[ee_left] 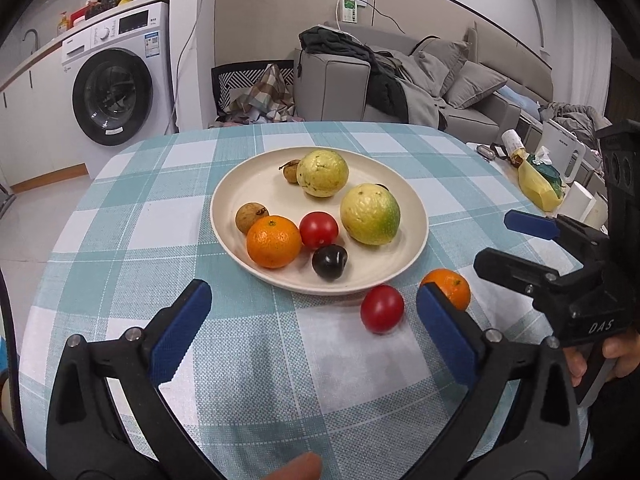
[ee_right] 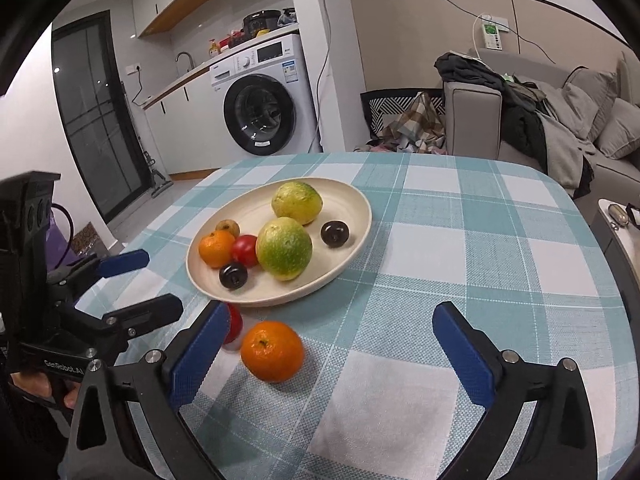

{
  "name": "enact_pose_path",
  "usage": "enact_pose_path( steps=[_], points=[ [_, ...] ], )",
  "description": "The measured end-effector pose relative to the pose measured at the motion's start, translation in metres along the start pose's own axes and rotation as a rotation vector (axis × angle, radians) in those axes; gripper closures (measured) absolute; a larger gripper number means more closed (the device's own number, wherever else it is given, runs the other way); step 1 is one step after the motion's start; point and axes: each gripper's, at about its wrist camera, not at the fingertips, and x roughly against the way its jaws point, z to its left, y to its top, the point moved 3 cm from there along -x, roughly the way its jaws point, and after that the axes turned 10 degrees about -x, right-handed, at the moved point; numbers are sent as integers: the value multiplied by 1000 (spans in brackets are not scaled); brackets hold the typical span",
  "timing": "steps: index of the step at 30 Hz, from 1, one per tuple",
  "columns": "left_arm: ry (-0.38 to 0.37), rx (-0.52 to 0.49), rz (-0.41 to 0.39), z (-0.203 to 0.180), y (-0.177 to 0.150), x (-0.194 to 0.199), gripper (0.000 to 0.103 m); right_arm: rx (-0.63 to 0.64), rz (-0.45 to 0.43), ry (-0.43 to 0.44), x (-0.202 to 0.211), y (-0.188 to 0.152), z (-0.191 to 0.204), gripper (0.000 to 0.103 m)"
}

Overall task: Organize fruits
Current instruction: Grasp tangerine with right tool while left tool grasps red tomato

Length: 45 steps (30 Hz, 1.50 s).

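Note:
A cream plate [ee_left: 256, 188] [ee_right: 352, 200] on the checked tablecloth holds two yellow-green guavas [ee_left: 370, 214], an orange [ee_left: 273, 242], a red tomato [ee_left: 318, 230], dark plums [ee_left: 329, 262] [ee_right: 334, 233] and small brown fruits [ee_left: 250, 217]. Off the plate lie a red tomato [ee_left: 382, 308] [ee_right: 234, 324] and an orange [ee_left: 450, 286] [ee_right: 272, 350]. My left gripper [ee_left: 314, 320] is open and empty, just short of the loose tomato. My right gripper [ee_right: 326, 344] is open and empty, with the loose orange between its fingers near the left one.
The right gripper [ee_left: 504, 244] shows at the right of the left wrist view, the left gripper [ee_right: 144, 280] at the left of the right wrist view. A side table [ee_left: 532, 176] with clutter stands right. A washing machine [ee_left: 116, 88] and sofa [ee_left: 460, 80] lie beyond.

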Motion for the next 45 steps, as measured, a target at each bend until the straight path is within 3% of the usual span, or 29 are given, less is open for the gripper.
enact_pose_path(
  steps=[20, 21, 23, 34, 35, 45],
  points=[
    [-15, 12, 16, -1, -2, -7, 1, 43, 151, 119, -13, -18, 21, 2],
    [-17, 17, 17, -1, -2, -8, 1, 46, 155, 120, -14, -19, 21, 4],
    [-16, 20, 20, 0, -2, -9, 1, 49, 173, 130, -16, -20, 23, 19],
    [-40, 21, 44, -1, -5, -14, 1, 75, 230, 134, -26, -27, 29, 52],
    [-42, 20, 43, -2, -5, -14, 1, 71, 228, 134, -25, -26, 28, 60],
    [-65, 23, 70, -5, -7, -17, 1, 61, 166, 137, -15, -21, 25, 63]
  ],
)
